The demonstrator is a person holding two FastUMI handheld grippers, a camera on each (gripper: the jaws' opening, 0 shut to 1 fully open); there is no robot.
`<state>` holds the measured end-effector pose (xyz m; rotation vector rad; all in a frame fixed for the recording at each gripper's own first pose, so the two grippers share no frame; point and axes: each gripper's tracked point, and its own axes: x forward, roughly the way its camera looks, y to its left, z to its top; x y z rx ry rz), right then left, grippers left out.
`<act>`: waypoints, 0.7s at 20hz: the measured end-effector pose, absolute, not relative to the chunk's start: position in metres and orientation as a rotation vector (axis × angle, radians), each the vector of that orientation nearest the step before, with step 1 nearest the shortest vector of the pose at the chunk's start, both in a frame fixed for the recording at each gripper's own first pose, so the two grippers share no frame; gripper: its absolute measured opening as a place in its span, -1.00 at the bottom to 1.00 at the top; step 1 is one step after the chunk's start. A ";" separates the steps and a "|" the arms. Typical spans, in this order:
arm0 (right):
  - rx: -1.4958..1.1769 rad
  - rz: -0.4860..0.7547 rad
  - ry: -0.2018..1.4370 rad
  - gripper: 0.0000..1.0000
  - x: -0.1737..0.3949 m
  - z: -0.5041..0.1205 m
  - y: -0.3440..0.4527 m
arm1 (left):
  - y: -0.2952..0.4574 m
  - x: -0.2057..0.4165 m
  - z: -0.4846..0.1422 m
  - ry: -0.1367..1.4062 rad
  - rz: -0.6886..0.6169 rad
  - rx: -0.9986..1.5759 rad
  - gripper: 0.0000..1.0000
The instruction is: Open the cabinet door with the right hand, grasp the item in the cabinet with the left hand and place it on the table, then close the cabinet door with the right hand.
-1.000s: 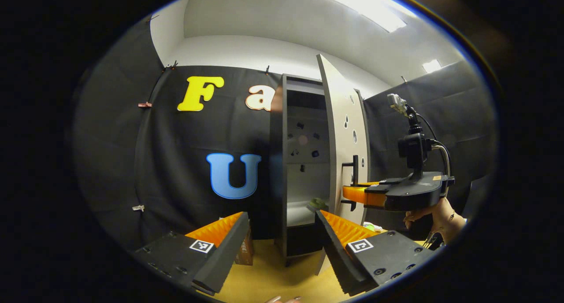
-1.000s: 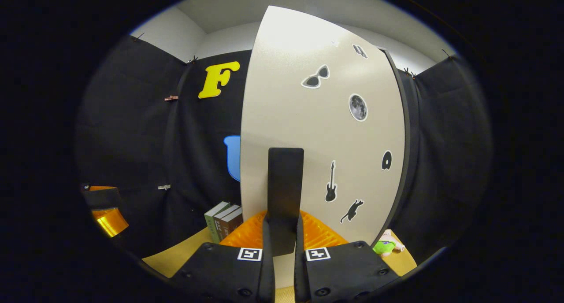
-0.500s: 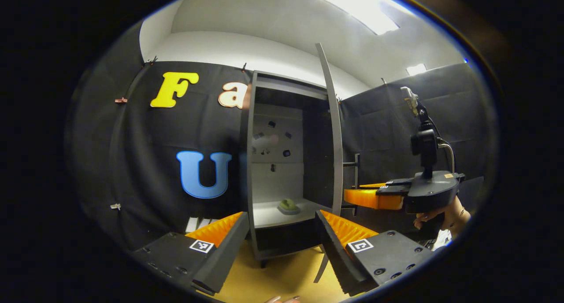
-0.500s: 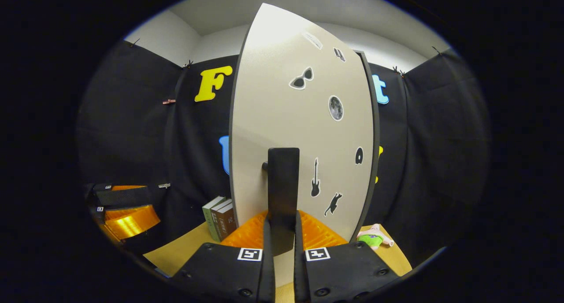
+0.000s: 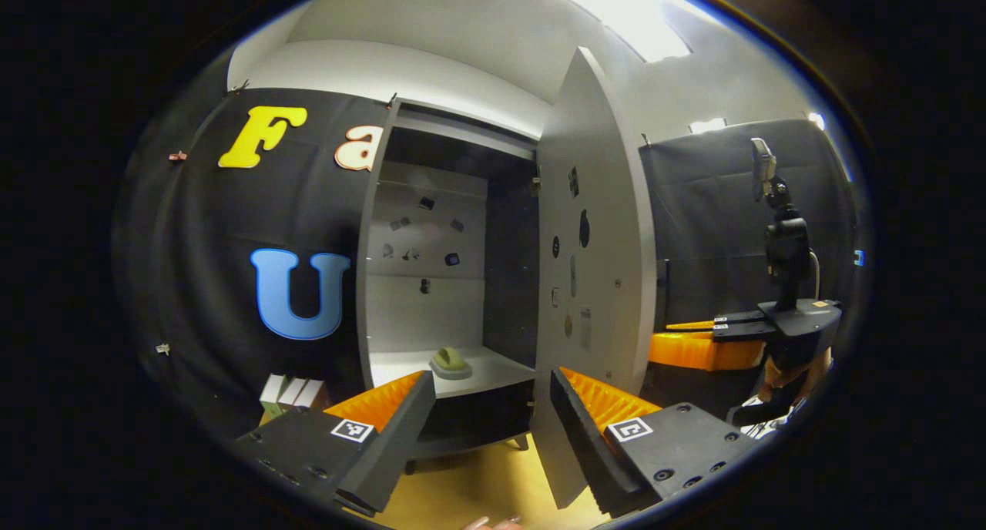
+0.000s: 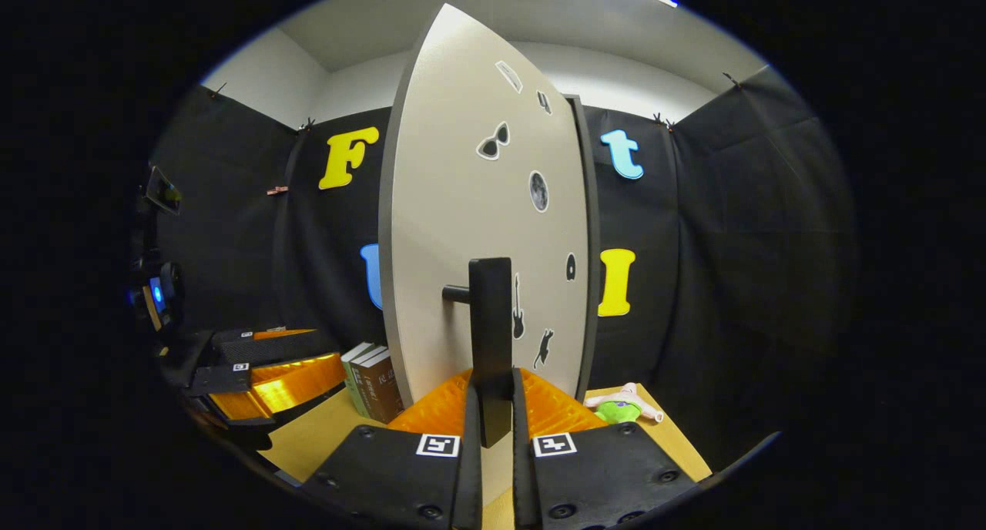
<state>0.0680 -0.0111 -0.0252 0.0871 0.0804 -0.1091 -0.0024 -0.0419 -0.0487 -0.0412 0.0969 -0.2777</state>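
A yellow desk (image 5: 477,488) is being shown beneath a tall grey cabinet (image 5: 370,245) that is standing on short legs against black cloth walls, under a white ceiling with a bright light panel (image 5: 616,14). The cabinet door (image 5: 593,268) is being held swung wide open, its inner face dotted with small stickers. In the right gripper view the door's dark vertical handle (image 6: 491,337) is being clamped between the fingers of the right gripper (image 6: 493,414), with both fingers pressed on it. The left gripper (image 5: 493,407) is being held in front of the cabinet with its fingers spread apart and nothing between them. The item, a small green object (image 5: 451,360), is lying on the pale shelf (image 5: 493,372) inside the cabinet, toward its front. A few books (image 6: 373,380) are being kept upright on the desk to the left of the cabinet, and a green and pink plush toy (image 6: 624,408) is lying on the desk beyond the door's far edge.
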 end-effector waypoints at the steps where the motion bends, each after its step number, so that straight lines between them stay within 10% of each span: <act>1: 0.091 -0.115 0.080 -0.60 0.066 -0.025 -0.016 | -0.052 0.004 -0.049 0.099 -0.291 -0.043 0.89; 14: 0.099 -0.216 0.051 -0.72 0.053 -0.023 -0.078 | -0.140 0.081 -0.067 0.115 -0.379 -0.058 0.89</act>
